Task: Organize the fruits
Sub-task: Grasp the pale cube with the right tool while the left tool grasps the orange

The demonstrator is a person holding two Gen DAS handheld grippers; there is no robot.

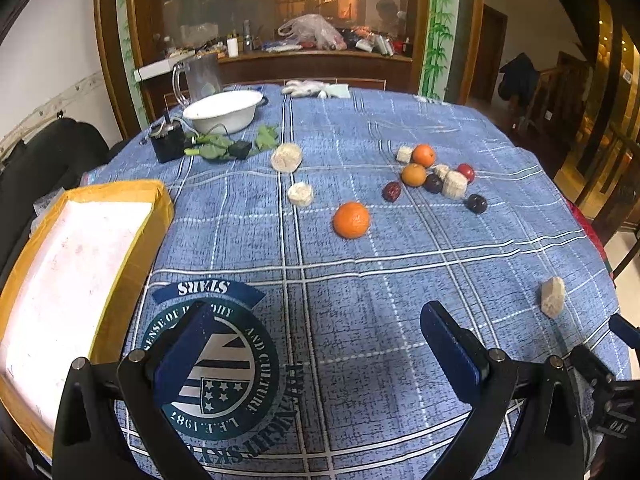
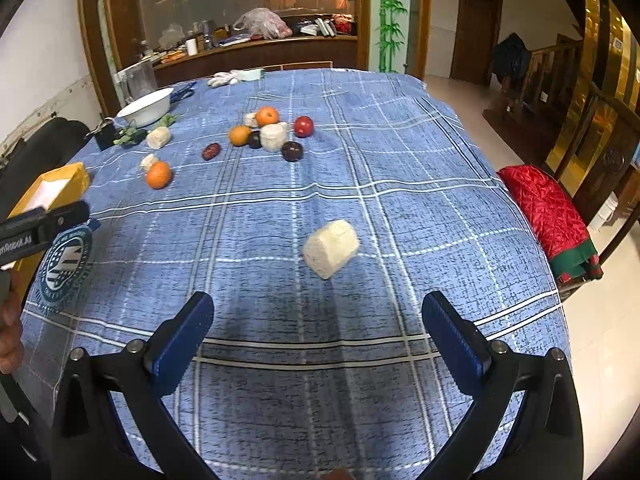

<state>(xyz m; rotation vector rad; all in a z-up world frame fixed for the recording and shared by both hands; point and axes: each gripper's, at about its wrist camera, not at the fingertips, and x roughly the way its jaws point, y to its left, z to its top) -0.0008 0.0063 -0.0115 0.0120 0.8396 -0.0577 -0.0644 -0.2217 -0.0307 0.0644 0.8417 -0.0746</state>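
Left gripper [image 1: 316, 344] spread wide, holding nothing, over the near edge of the table [image 1: 400, 280] (blue plaid cloth); right gripper [image 2: 318, 332] likewise spread and empty. A pale chunk [image 2: 330, 247] lies just ahead of the right one. Yellow box [image 1: 132, 216] at the near left edge. Mid-table, a lone orange [image 1: 351, 220]; farther toward the right edge, the fruit cluster [image 1: 436, 176]; white bowl [image 1: 224, 110] at the far left edge.

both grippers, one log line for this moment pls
left gripper: open, empty | right gripper: open, empty, facing pale chunk | fruits: loose on cloth | box: empty
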